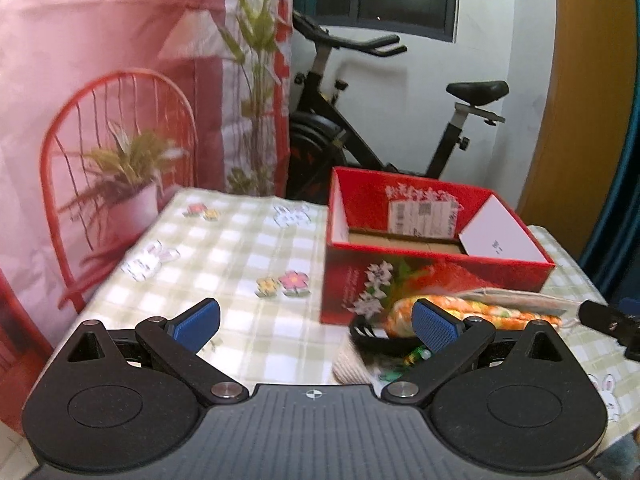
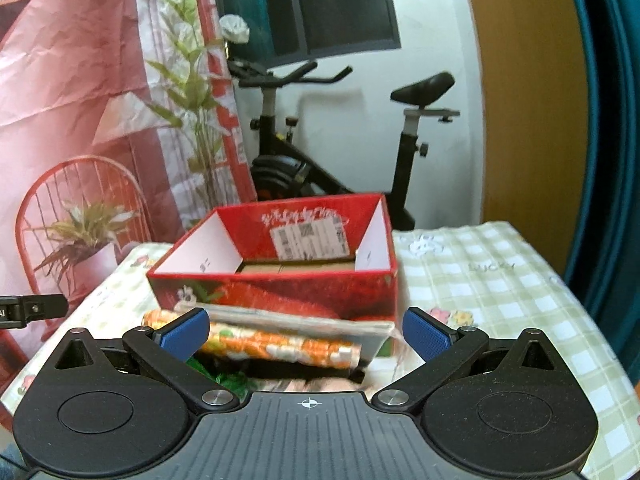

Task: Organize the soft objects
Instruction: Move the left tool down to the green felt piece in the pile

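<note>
Both hand-held grippers are spread wide and holding nothing: left hand-held gripper [image 1: 316,326], right hand-held gripper [image 2: 306,334].

Pile of soft things sits on the desk [image 1: 224,256], right against the near wall of the red box [image 1: 420,240]. The box is open on top and looks empty apart from a cardboard floor.

What's in the pile, as far as I can tell:
- orange patterned cloth [image 2: 280,346], folded or rolled into a long flat bundle, on top
- grey-beige fabric piece [image 2: 320,322] behind it, touching the box wall, with a thin cord trailing off one end
- black band [image 1: 368,338] and a knitted beige item [image 1: 352,364] underneath, plus something green, too hidden to name

Handling, my guess: all light and limp, no breakage risk. The main issue is sag and unrolling, since a pinch at one end would let the rest droop and drag neighbours with it. The printed cloth looks smooth, possibly a bit slippery against the blue pads [image 2: 188,334].

Grab point: mid-length of the orange bundle, jaws across the short axis, biting through all layers so it stays folded. The right gripper is already lined up over it; the left sits off to the side, its right pad over the bundle's end. Avoid the cord, it may snag.
</note>
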